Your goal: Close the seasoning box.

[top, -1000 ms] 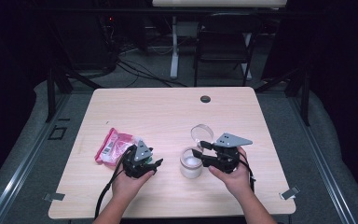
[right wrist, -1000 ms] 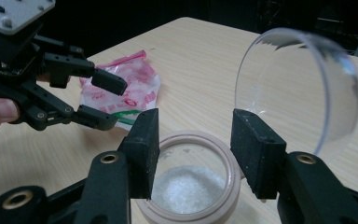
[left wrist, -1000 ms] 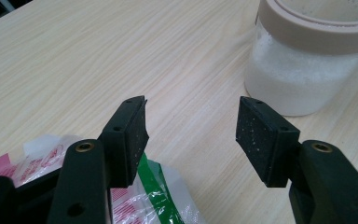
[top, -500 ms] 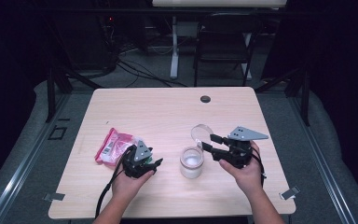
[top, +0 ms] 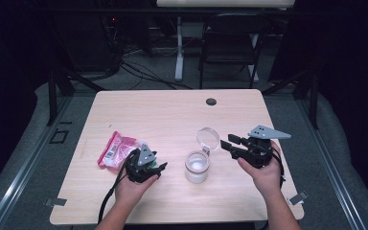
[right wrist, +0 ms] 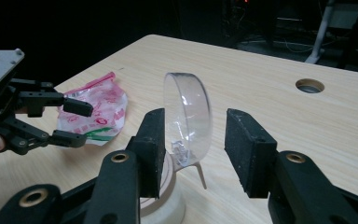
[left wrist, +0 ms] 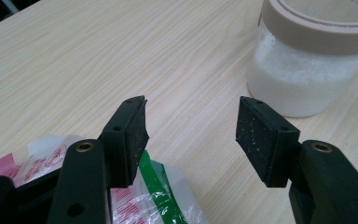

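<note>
Two black pads of the right gripper [right wrist: 193, 149] are standing apart on either side of the jar's clear hinged lid [right wrist: 187, 122], which is tilted up on edge; the jaws have just been closing in, yet a gap is showing at each pad and neither seems to be pressing the lid, though the angle makes that hard to judge. Below them the jar [top: 197, 166] is sitting upright on the wooden table [top: 172, 110], holding a white granular filling. The left gripper [top: 159, 167] is resting just left of the jar with its jaws spread and nothing between them; in its own view the pads [left wrist: 133, 137] are hovering over bare wood. Beside that hand a pink and white plastic packet [top: 115, 148] is lying flat.
</note>
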`<act>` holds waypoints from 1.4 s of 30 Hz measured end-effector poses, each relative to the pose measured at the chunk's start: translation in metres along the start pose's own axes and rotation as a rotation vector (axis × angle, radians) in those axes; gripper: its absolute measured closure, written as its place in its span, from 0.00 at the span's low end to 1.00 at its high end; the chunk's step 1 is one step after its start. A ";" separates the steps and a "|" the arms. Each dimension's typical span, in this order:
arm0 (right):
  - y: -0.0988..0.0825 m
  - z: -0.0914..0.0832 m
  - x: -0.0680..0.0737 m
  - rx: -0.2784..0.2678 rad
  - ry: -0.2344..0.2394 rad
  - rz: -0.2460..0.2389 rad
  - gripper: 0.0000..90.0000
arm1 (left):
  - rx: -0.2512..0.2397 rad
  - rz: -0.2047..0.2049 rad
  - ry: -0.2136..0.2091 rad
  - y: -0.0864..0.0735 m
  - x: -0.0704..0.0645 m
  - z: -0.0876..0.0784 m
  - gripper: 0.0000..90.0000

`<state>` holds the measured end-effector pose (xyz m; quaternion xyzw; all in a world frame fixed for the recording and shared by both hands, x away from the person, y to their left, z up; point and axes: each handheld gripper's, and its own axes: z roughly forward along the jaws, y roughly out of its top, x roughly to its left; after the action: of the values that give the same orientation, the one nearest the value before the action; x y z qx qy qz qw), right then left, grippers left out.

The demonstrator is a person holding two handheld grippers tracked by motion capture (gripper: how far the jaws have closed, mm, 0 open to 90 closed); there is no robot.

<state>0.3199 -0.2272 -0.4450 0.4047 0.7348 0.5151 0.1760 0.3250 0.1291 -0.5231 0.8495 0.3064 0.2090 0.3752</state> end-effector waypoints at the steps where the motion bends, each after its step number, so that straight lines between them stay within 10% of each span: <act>1: 0.000 0.000 -0.001 0.000 -0.002 0.002 0.64 | 0.001 0.000 0.000 0.000 0.000 0.000 0.48; 30: -0.018 0.034 -0.007 0.055 0.027 0.032 0.55 | -0.004 -0.005 0.004 -0.002 0.000 -0.003 0.48; 42: -0.026 0.053 -0.008 0.094 0.054 0.026 0.59 | -0.048 -0.065 -0.004 -0.004 0.007 -0.016 0.53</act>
<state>0.3493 -0.2045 -0.4915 0.4080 0.7575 0.4928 0.1302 0.3194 0.1437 -0.5151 0.8302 0.3283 0.2024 0.4026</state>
